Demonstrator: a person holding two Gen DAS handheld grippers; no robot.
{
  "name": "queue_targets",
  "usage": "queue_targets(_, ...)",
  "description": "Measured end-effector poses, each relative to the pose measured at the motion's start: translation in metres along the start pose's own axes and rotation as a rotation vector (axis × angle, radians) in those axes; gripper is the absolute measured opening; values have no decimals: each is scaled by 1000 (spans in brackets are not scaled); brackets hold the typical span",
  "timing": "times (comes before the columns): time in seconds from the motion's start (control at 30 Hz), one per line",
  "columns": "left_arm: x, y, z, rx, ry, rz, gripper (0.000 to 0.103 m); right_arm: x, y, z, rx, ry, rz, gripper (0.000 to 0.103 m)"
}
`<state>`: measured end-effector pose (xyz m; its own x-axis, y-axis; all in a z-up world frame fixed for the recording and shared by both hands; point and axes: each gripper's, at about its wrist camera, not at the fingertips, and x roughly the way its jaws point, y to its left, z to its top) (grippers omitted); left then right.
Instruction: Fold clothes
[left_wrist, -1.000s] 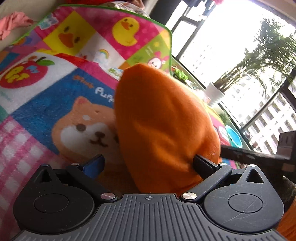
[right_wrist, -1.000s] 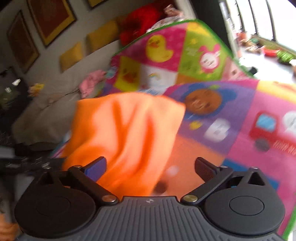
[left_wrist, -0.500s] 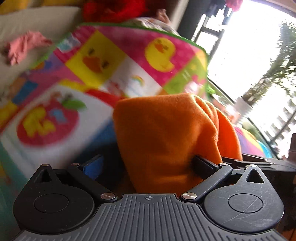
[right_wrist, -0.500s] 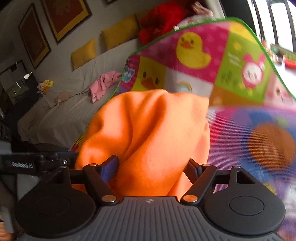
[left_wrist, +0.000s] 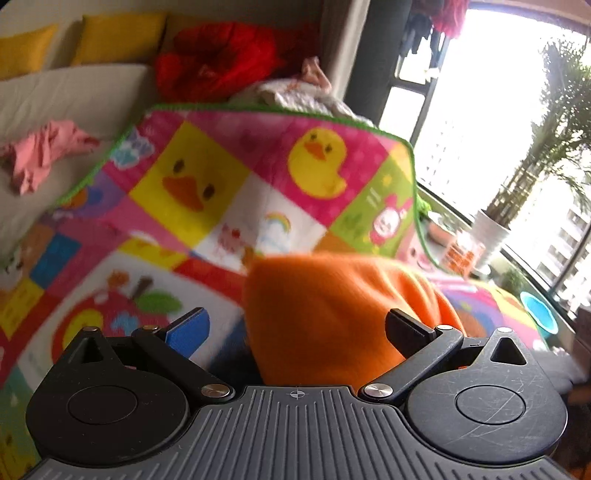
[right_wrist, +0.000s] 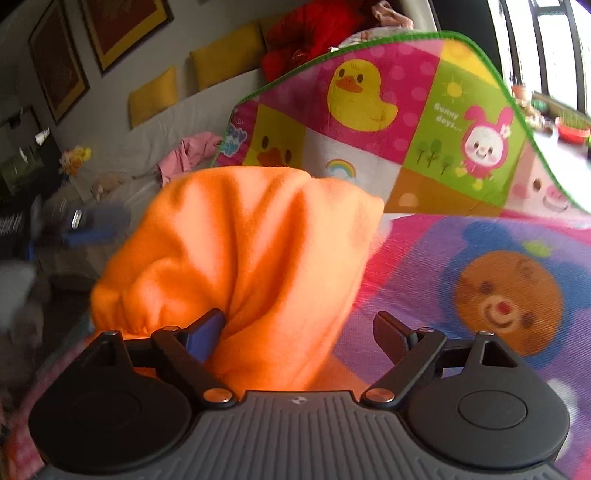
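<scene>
An orange fleece garment (left_wrist: 332, 314) lies bunched on the colourful play mat (left_wrist: 207, 192). My left gripper (left_wrist: 295, 328) has its jaws wide apart, and the cloth lies between them against the right finger. In the right wrist view the same orange garment (right_wrist: 251, 258) bulges up over my right gripper (right_wrist: 299, 328), whose jaws also stand wide apart, with the cloth draped against the left finger. Neither pair of jaws pinches the cloth.
The mat's far edge (right_wrist: 369, 40) is raised against a beige sofa (left_wrist: 74, 96) with yellow cushions (left_wrist: 118, 37), a red bundle (left_wrist: 218, 62) and a pink garment (left_wrist: 44, 147). A window and potted plant (left_wrist: 491, 229) are to the right.
Both grippers have tilted upward and pulled back, so more sofa and wall show. The right gripper's jaws have widened since half a second ago. The orange cloth sits lower in the left view.
</scene>
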<state>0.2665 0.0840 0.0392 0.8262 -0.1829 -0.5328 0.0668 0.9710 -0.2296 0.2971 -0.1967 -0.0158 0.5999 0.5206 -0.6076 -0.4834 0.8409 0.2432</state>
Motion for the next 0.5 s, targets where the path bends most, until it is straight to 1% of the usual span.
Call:
queue_targets(0.07,12,3,3,3,5,32,103,-7,-1,2,-27,-2,-16,90)
queue_targets(0.17,34,11,-1,1,49,82,103,-28,-6,17,-15,-62,23,91)
queue_targets(0.23,43,14,-6,2,65,92,103,-35,-5,32,-36,-130,-24,91)
queue_targets(0.3,46,17,-9,-9,65,82,103,-26,-6,48,-43,-172,-100,92)
queue_targets(0.43,41,15,-10,14,51,90,103,30,-10,64,-65,-104,-228,92)
queue_targets(0.47,37,16,-10,8,47,84,103,45,-12,62,-91,-65,-271,92)
queue_targets(0.5,30,17,-10,-5,45,72,103,52,-14,57,-107,-48,-298,92)
